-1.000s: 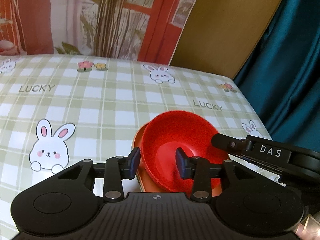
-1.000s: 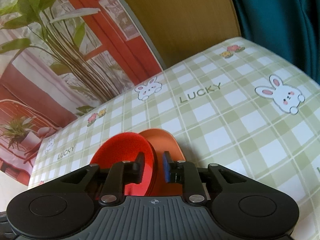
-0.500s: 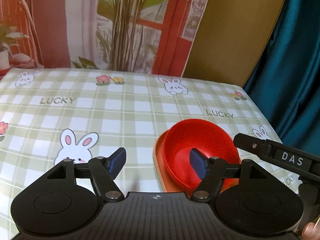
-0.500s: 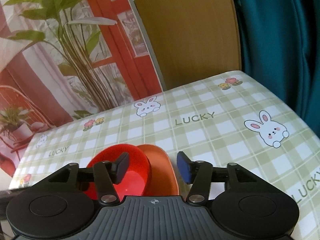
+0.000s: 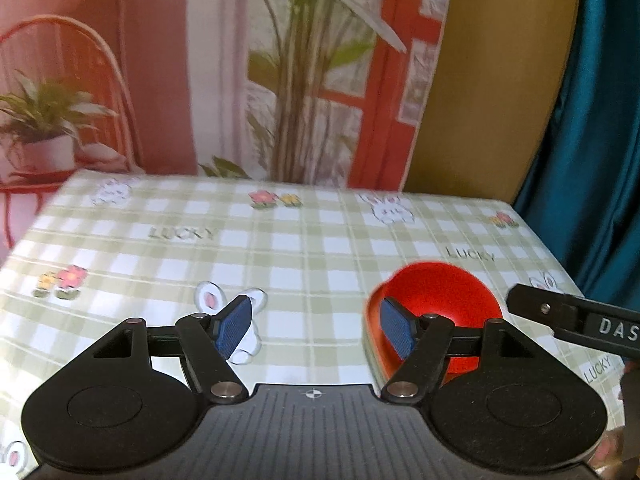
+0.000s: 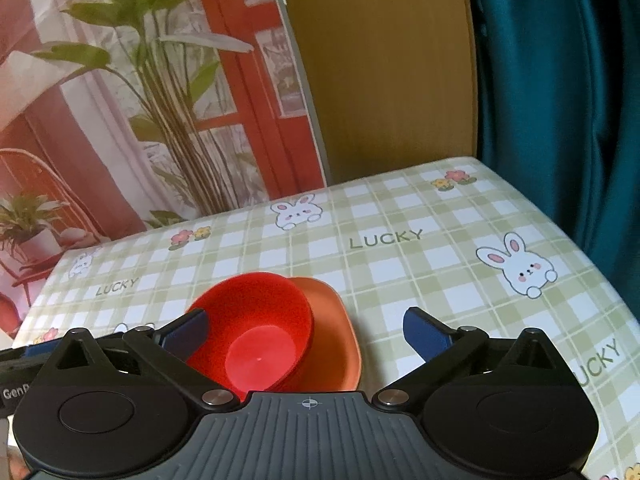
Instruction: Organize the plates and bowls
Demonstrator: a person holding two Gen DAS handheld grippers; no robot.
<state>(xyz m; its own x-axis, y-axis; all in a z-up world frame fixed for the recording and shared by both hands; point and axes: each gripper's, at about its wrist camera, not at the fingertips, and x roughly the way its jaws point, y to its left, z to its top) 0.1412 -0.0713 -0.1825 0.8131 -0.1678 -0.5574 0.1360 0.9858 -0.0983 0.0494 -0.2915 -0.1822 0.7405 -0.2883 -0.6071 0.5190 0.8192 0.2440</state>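
While red bowl sits in orange plate, seemingly off-centre; both grippers' fingers wide.

A: How many bowls on the table?
B: One red bowl, toward the near edge.
A: Plates?
B: One orange plate, under that bowl.
A: And grippers?
B: Two: the left gripper and the right gripper, each with two blue-padded fingers.
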